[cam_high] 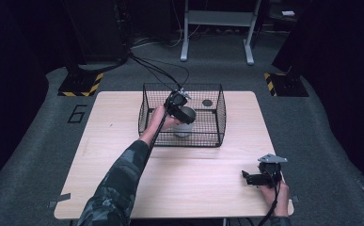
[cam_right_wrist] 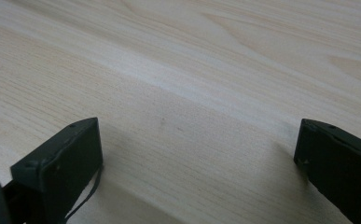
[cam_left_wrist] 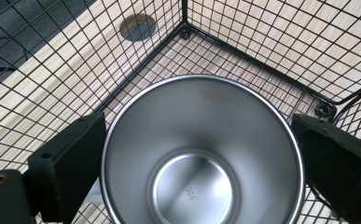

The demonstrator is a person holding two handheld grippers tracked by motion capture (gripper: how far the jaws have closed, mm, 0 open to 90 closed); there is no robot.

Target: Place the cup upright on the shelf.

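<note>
A steel cup (cam_left_wrist: pixel 201 158) stands upright inside the black wire basket (cam_high: pixel 217 113) at the middle back of the table; I look straight down into it in the left gripper view. My left gripper (cam_high: pixel 179 109) reaches down into the basket from above, and its black jaws press the cup's rim on both sides, shut on it (cam_left_wrist: pixel 199 130). The cup's pale body (cam_high: pixel 183 129) shows below that gripper. My right gripper (cam_high: pixel 259 178) rests low over bare wood near the table's front right corner, open with nothing between its jaws (cam_right_wrist: pixel 197 154).
The wooden table (cam_high: pixel 123 155) has a round dark hole (cam_high: pixel 207 102) behind the basket's back wall. Cables trail from the left gripper off the far edge. Grey carpet, a white frame stand (cam_high: pixel 217 28) and hazard-striped bases lie beyond.
</note>
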